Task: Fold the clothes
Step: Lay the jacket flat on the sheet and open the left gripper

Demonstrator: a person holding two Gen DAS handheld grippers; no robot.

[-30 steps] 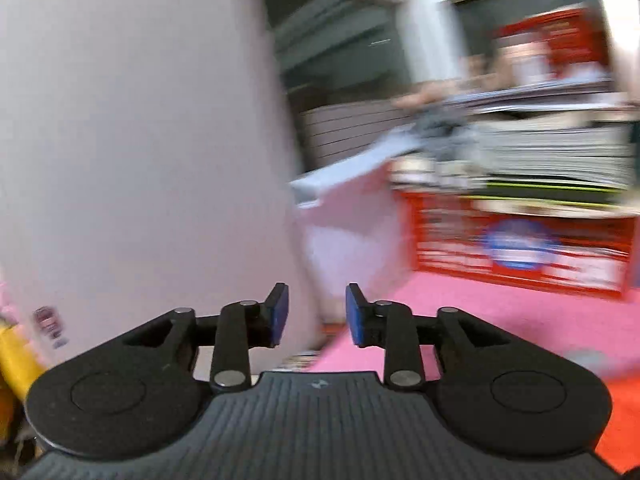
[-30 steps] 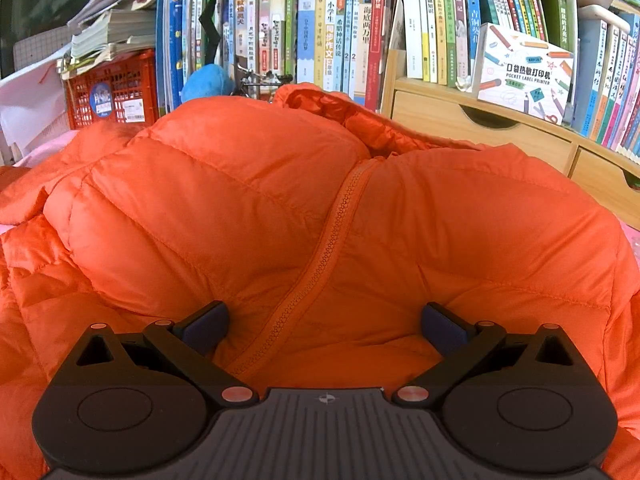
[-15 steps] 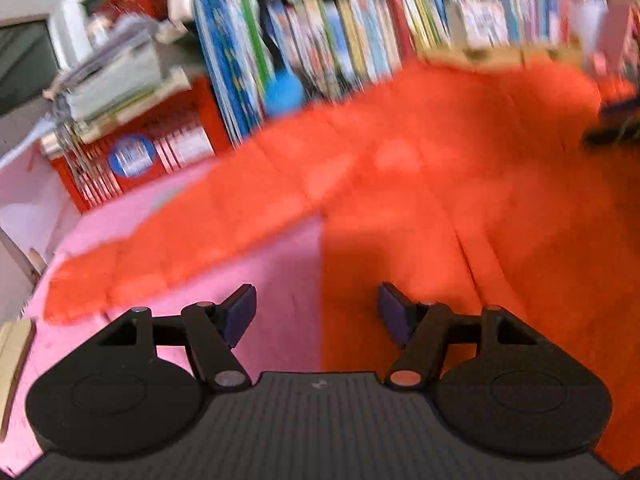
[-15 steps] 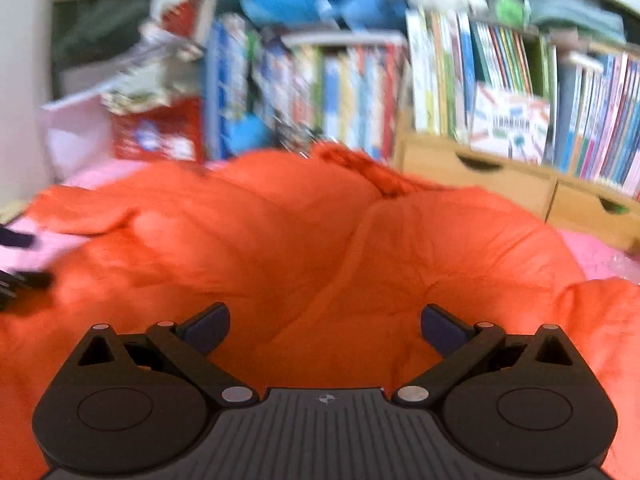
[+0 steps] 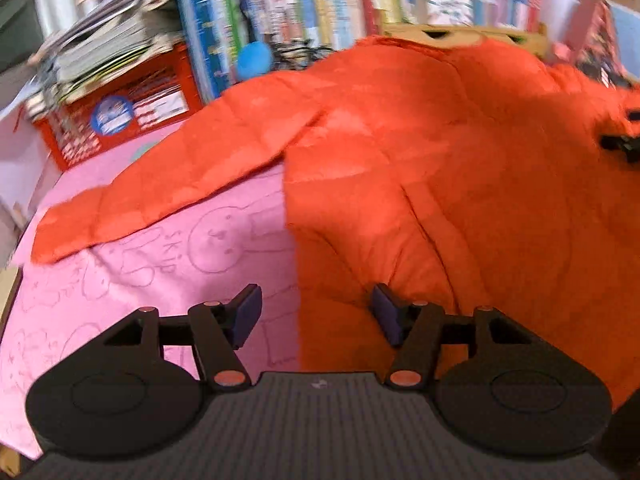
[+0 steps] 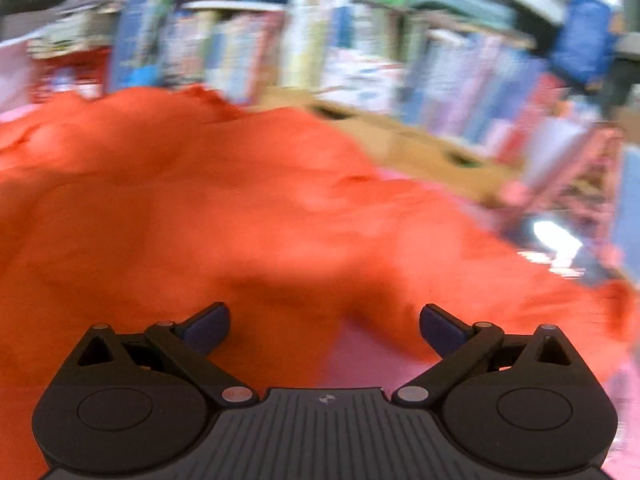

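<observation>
Nearest the left wrist camera, the left claw (image 5: 316, 314) stands parted with nothing between its blue pads, one finger over a pink cloth (image 5: 120, 288) printed with cartoon outlines, the other over the side edge of an orange puffer jacket (image 5: 440, 168). The jacket lies spread on the pink-covered surface, one sleeve (image 5: 160, 196) stretched out to the left across the cloth. At the right edge of that view a dark piece of the other tool shows against the orange fabric. In the right wrist view, heavily blurred, the right claw (image 6: 324, 326) is spread wide and holds nothing; it hangs over the jacket (image 6: 200, 216) where a patch of pink cloth (image 6: 360, 364) shows between folds. Beyond the jacket, a red crate (image 5: 120, 116) topped with stacked papers sits at the far left, a blue ball (image 5: 254, 58) rests beside a row of upright books (image 5: 280, 12), and a wooden drawer unit (image 6: 408, 144) runs under more books at the back.
</observation>
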